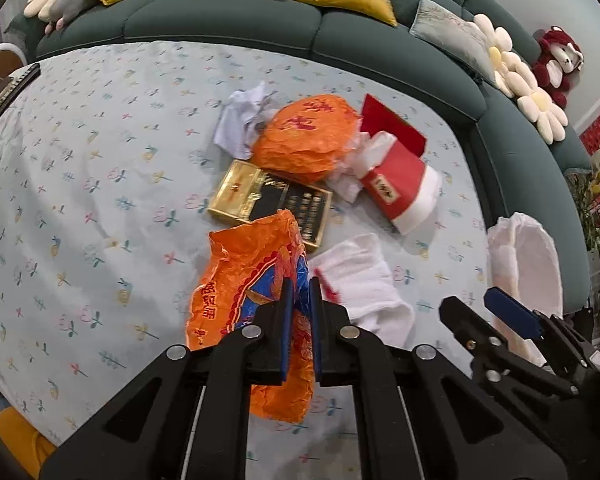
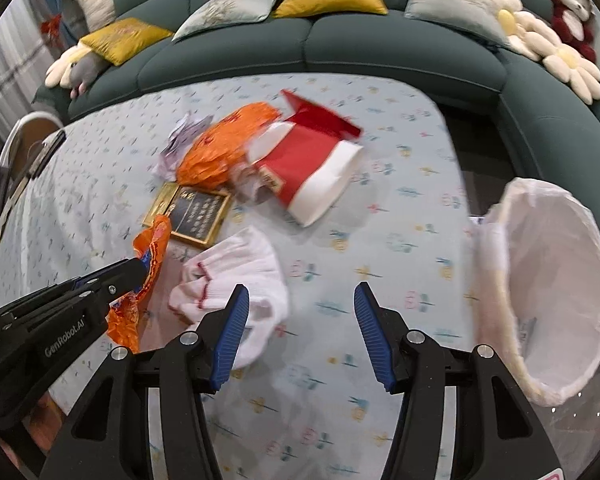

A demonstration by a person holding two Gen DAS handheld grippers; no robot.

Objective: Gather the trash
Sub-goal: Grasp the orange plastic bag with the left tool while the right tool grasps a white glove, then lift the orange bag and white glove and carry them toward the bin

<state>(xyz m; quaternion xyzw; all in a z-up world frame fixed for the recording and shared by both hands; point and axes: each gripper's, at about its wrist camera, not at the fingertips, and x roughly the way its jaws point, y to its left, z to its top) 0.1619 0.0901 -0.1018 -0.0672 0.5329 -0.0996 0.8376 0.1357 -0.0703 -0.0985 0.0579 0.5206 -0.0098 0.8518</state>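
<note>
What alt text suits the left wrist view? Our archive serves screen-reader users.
The left claw is shut on a crumpled orange plastic wrapper above a floral tablecloth. Beyond lie a gold box, a red carton and white cloth; the right claw is near a lined bin.

Both wrist views close, steeply down; share tablecloth [image 1: 100, 200] litter.

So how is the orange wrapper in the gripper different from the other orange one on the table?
The held orange wrapper is pinched in the left gripper, while the orange wrapper on the table lies untouched in the pile. The held one hangs long, flat and crinkled; the other is puffed into a rounded mound. The held one shows blue patches and a red border pattern; the other shows only red marks. Both are thin, shiny orange plastic with red print.
</note>
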